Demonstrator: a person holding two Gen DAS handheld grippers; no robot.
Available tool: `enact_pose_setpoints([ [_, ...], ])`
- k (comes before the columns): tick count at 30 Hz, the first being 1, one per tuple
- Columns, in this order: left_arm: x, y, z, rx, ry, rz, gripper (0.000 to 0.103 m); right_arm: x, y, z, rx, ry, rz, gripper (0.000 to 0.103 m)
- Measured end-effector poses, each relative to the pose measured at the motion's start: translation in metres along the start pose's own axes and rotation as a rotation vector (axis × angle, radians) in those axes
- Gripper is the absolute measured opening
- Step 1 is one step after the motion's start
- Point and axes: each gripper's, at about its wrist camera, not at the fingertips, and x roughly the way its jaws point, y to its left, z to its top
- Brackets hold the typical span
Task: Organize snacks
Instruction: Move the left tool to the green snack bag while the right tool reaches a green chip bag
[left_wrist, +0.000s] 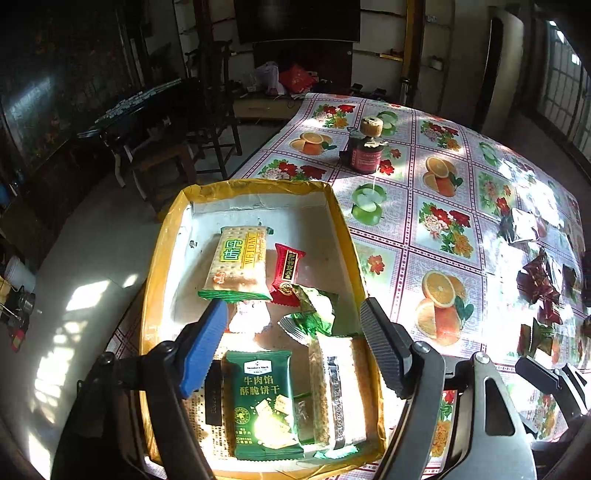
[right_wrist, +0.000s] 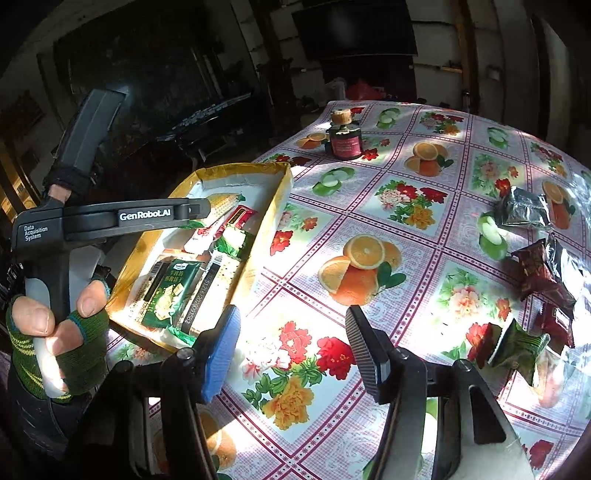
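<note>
A yellow-rimmed cardboard box (left_wrist: 343, 221) stands at the table's left edge with several snack packs in it. These include a WEIDAN cracker pack (left_wrist: 240, 262), a small red pack (left_wrist: 286, 273), a green biscuit pack (left_wrist: 264, 398) and a clear-wrapped bar (left_wrist: 336, 391). My left gripper (left_wrist: 293, 314) hangs open just above them, with nothing between its fingers. My right gripper (right_wrist: 293, 317) is open over the bare flowered tablecloth (right_wrist: 369, 206), to the right of the box (right_wrist: 273, 206). Loose snacks lie at the far right: a silver pack (right_wrist: 522, 208), dark red packs (right_wrist: 535, 273) and a green wrapper (right_wrist: 517, 347).
A dark red jar (left_wrist: 365, 151) with a cork-like lid stands at the far side of the table. A person's hand in a green fingerless glove (right_wrist: 74, 332) holds the left tool's black handle (right_wrist: 110, 218). Chairs and dark furniture stand past the table's left edge.
</note>
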Motion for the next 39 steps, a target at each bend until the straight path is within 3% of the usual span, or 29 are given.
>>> enact_pose_setpoints([
  [5, -0.028, -0.043, -0.019, 0.045, -0.034, -0.042, 0.081, -0.026, -0.045, -0.014, 0.076, -0.024, -0.129, 0.061],
  [10, -0.037, -0.084, -0.038, 0.104, -0.013, -0.092, 0.082, -0.049, -0.076, -0.028, 0.137, -0.040, -0.224, 0.061],
  [15, -0.044, -0.114, -0.053, 0.155, 0.001, -0.115, 0.082, -0.072, -0.094, -0.046, 0.165, -0.052, -0.276, 0.066],
  [31, -0.041, -0.169, -0.073, 0.256, 0.047, -0.177, 0.082, -0.116, -0.152, -0.095, 0.294, -0.062, -0.370, 0.066],
  [39, -0.034, -0.192, -0.074, 0.294, 0.084, -0.255, 0.082, -0.135, -0.185, -0.109, 0.416, -0.117, -0.434, 0.066],
])
